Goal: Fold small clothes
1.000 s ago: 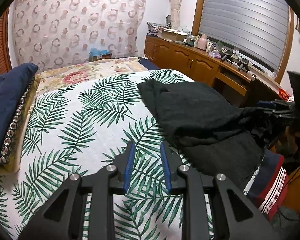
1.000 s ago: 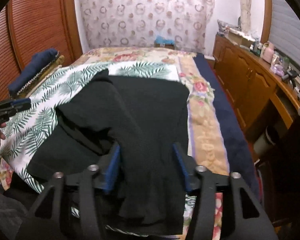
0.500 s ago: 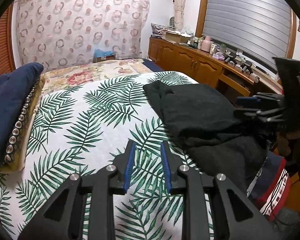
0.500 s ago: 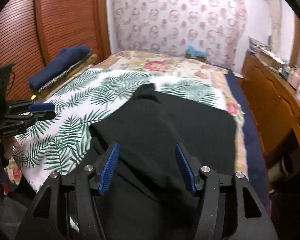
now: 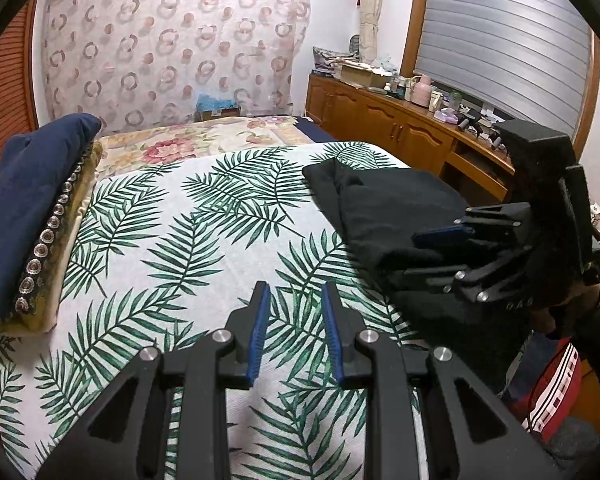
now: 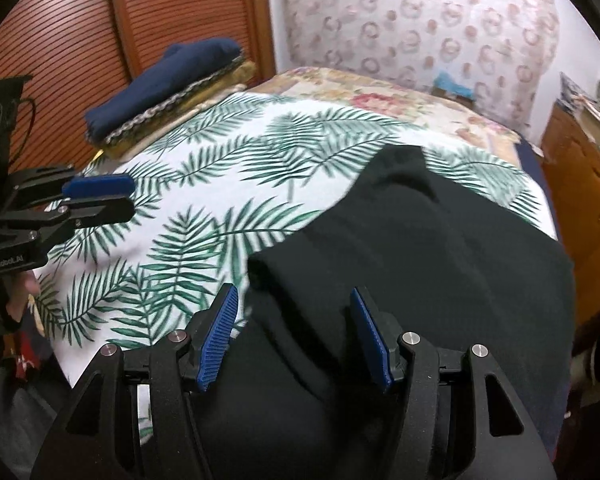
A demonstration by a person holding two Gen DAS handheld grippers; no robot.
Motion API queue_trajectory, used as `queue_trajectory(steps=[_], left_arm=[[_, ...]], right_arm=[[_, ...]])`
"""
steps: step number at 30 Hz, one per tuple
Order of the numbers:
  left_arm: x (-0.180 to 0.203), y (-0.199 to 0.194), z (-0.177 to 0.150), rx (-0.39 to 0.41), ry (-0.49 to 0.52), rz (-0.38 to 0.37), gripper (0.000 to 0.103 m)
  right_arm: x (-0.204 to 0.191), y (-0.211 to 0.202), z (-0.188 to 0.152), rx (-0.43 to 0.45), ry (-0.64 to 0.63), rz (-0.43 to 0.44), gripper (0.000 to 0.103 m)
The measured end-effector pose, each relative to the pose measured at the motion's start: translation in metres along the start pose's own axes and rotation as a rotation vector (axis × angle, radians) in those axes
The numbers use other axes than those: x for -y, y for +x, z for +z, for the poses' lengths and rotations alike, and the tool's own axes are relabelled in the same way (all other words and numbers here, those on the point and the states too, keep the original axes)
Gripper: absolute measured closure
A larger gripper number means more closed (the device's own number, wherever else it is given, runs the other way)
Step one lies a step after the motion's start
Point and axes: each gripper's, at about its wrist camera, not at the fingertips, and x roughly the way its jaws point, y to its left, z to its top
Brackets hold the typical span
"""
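Two grippers over a leaf-print bedspread (image 5: 204,240): right gripper (image 6: 296,336) open, hovering above the near fold of a black garment (image 6: 440,264); left gripper (image 5: 294,332) narrowly parted, empty, garment lying to its right.

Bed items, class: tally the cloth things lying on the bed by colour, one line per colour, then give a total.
Black garment: 1
Navy folded cloth: 1
Palm-leaf print sheet: 1
Floral bedspread: 1
Total: 4
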Motion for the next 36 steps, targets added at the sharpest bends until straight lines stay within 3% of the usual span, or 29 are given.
queue_trajectory(steps=[10, 12, 14, 16, 21, 24, 29, 36], left_arm=[[-0.001, 0.001, -0.003, -0.005, -0.004, -0.006, 0.079], [-0.001, 0.001, -0.004, -0.007, -0.003, -0.008, 0.079], [-0.001, 0.001, -0.005, -0.008, -0.001, -0.009, 0.079], [0.000, 0.001, -0.005, -0.009, 0.000, -0.011, 0.079], [0.002, 0.002, -0.005, -0.012, -0.001, -0.019, 0.079], [0.004, 0.003, -0.005, -0.015, 0.003, -0.026, 0.079], [0.008, 0.005, -0.005, -0.017, 0.009, -0.041, 0.079], [0.016, 0.008, -0.007, -0.029, 0.022, -0.057, 0.079]], right_arm=[[0.009, 0.026, 0.003, -0.061, -0.003, -0.016, 0.044], [0.011, 0.023, 0.003, -0.050, -0.010, -0.014, 0.059], [0.014, 0.017, 0.005, -0.030, -0.005, -0.003, 0.087], [0.022, 0.006, 0.007, 0.007, 0.014, 0.023, 0.093], [0.050, -0.037, 0.021, 0.113, 0.041, -0.066, 0.094], [0.075, -0.058, 0.030, 0.149, 0.048, -0.168, 0.094], [0.124, -0.065, 0.042, 0.123, 0.071, -0.310, 0.094], [0.181, -0.046, 0.041, 0.051, 0.126, -0.410, 0.095]])
